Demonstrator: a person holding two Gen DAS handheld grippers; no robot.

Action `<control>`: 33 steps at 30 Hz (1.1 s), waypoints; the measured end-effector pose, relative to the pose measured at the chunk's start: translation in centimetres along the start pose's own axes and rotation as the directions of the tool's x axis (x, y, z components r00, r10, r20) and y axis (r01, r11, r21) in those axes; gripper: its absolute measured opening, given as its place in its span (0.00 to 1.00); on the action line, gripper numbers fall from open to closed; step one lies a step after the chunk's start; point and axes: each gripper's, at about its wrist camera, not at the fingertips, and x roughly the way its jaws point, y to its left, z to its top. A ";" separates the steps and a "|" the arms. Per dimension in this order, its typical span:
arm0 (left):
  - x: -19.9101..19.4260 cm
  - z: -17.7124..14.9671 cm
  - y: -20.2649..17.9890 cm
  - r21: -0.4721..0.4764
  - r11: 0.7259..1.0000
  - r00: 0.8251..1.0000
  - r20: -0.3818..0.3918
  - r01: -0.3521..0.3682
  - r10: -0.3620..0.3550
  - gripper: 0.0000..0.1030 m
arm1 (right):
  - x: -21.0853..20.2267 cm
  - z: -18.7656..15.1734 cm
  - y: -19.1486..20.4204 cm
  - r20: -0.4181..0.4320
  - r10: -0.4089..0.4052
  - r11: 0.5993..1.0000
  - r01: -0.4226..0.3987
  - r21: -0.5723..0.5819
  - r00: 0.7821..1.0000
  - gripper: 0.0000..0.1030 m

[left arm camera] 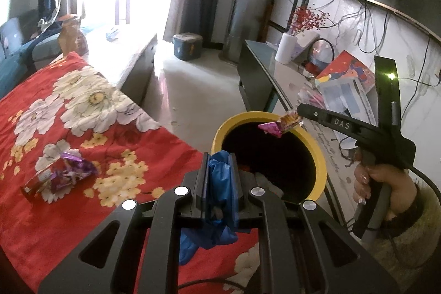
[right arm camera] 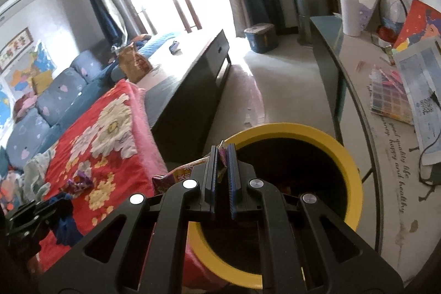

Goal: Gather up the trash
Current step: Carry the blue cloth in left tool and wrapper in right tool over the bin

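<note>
A yellow-rimmed trash bin (left arm camera: pixel 321 156) (right arm camera: pixel 350 161) stands between the red floral blanket (left arm camera: pixel 82 115) and a glass-topped side table. My left gripper (left arm camera: pixel 219 159) is shut on a crumpled blue plastic glove (left arm camera: pixel 217 200), at the bin's near rim. My right gripper (left arm camera: pixel 299 113) (right arm camera: pixel 222 153) is shut on a colourful pink and yellow snack wrapper (left arm camera: pixel 278 124) (right arm camera: pixel 179 174), held over the bin's far rim. A purple wrapper (left arm camera: pixel 63 174) (right arm camera: pixel 78 182) lies on the blanket to the left.
A side table (left arm camera: pixel 275 68) (right arm camera: pixel 386 128) on the right holds a white vase, papers and cables. A low dark bench (right arm camera: pixel 193 79) and a blue storage box (right arm camera: pixel 261 39) stand on the floor beyond. A blue sofa (right arm camera: pixel 55 95) lies behind the blanket.
</note>
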 end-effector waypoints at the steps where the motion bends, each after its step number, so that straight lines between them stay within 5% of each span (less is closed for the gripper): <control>1: 0.2 0.0 -0.3 0.005 1.000 1.000 -0.002 0.004 -0.004 0.12 | 0.0 0.0 -0.2 0.001 -0.005 1.000 0.005 0.002 1.000 0.04; 33: 9.3 1.4 -5.9 0.033 0.994 0.991 -0.077 0.109 -0.106 0.14 | 1.0 -0.5 -7.4 -0.015 -0.150 0.980 0.151 0.129 0.988 0.04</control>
